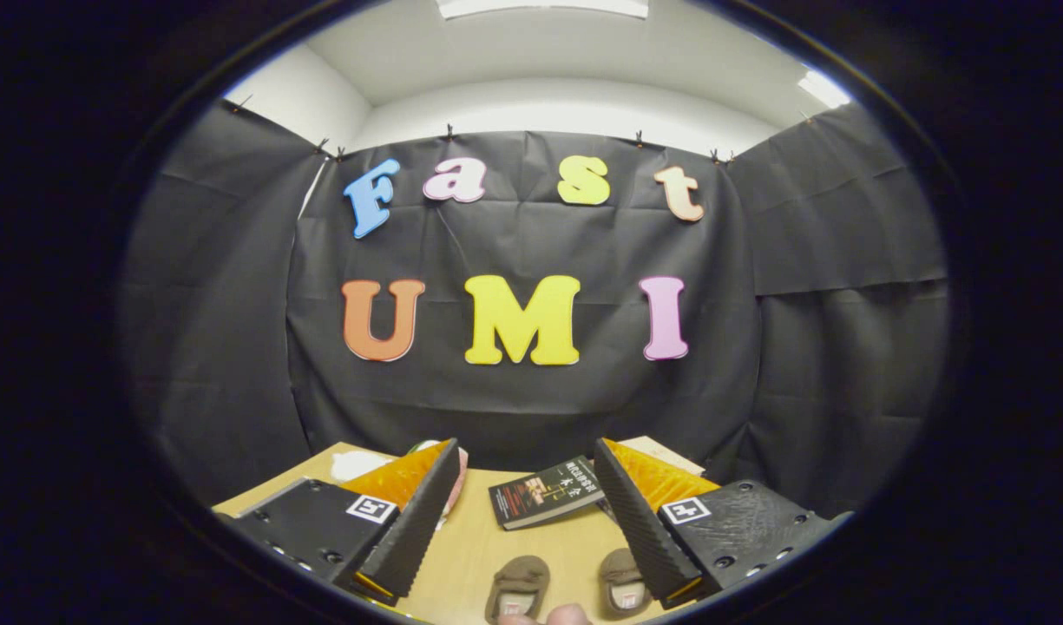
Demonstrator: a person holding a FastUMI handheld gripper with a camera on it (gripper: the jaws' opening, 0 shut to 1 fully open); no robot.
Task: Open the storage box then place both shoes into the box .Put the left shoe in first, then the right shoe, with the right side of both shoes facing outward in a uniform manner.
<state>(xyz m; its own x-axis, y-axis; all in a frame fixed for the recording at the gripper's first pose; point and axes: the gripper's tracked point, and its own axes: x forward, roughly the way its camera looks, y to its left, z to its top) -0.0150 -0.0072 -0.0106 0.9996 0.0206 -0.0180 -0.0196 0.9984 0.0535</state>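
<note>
Two small brown shoes stand side by side on the wooden table (pixel 470 538), toes pointing away from me. The left shoe (pixel 518 586) lies between my fingers, low and close. The right shoe (pixel 623 582) sits just inside my right finger. My gripper (pixel 526 464) is held above the table, open wide, with nothing between its fingers. The left fingertip (pixel 431 486) and the right fingertip (pixel 618 486) stand well apart.
A dark book (pixel 544 492) lies on the table beyond the shoes, between the fingers. A white and pink object (pixel 357 464) sits partly hidden behind the left finger. A fingertip of a person's hand (pixel 548 616) shows near the shoes. Black cloth walls close the booth.
</note>
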